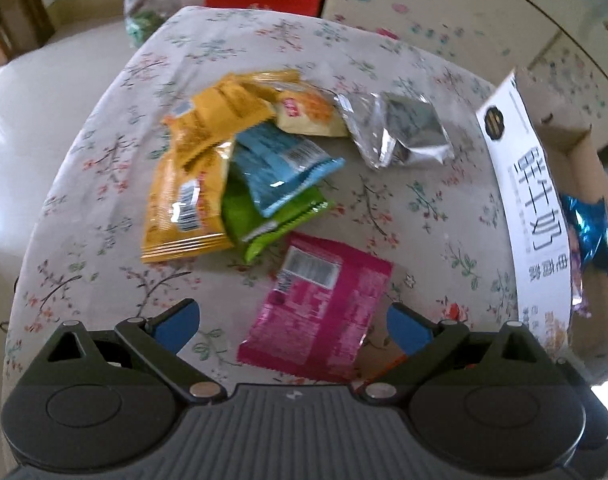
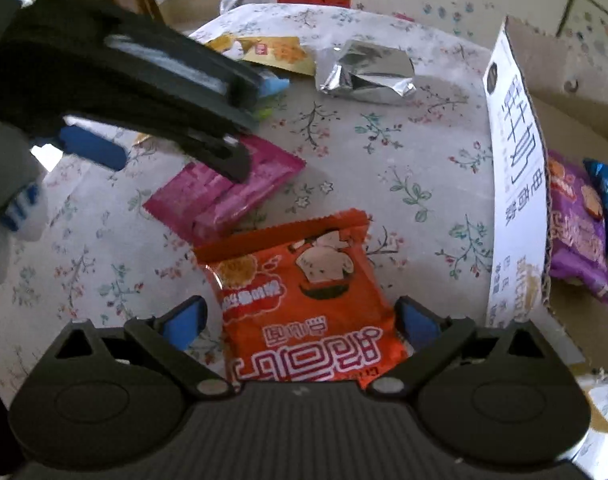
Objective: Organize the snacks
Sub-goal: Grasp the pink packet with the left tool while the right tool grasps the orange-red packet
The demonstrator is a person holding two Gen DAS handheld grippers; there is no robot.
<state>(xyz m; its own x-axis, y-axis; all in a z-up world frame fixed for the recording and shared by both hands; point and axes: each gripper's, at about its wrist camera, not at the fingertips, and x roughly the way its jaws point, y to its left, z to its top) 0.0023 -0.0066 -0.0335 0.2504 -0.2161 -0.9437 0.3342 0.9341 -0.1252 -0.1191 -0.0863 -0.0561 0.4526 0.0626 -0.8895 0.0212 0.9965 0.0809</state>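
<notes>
Left wrist view: left gripper (image 1: 294, 320) w/ jaws spread wide, nothing pinched, pink packet (image 1: 317, 312) lying flat btwn them on the floral tablecloth (image 1: 403, 208). Behind it a heap of yellow, blue & green packets (image 1: 240, 172), silver packet (image 1: 399, 130) apart to the right. Right wrist view: right gripper (image 2: 300, 326) also wide apart, orange packet (image 2: 304, 300) btwn its fingers; can't tell if the pads touch it. Cardboard box (image 2: 515, 184) at right w/ purple packet (image 2: 575, 224) inside
</notes>
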